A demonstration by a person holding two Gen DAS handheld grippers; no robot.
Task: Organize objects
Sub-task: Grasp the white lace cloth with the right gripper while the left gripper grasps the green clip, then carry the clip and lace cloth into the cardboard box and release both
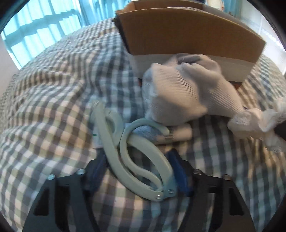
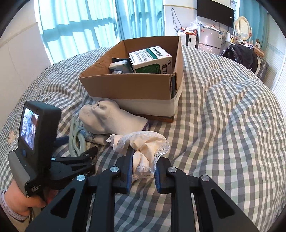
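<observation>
A cardboard box (image 2: 135,83) stands on the checked bedspread and also shows in the left wrist view (image 1: 187,33). My right gripper (image 2: 143,171) is shut on a cream lace-edged cloth (image 2: 148,144), held just above the bed in front of the box. That cloth shows at the right edge of the left wrist view (image 1: 255,123). My left gripper (image 1: 137,169) has its jaws around a pale green folding hanger (image 1: 135,153) lying on the bed; its blue pads sit close on both sides. A white glove (image 1: 185,91) lies against the box, also seen in the right wrist view (image 2: 107,117).
The box holds a green and white medicine carton (image 2: 152,59) and a darker packet (image 2: 119,67). A blue and white packet (image 1: 148,132) lies under the glove. The checked bedspread (image 2: 223,125) spreads to the right. A fridge (image 2: 209,40) and a TV (image 2: 215,12) stand far behind.
</observation>
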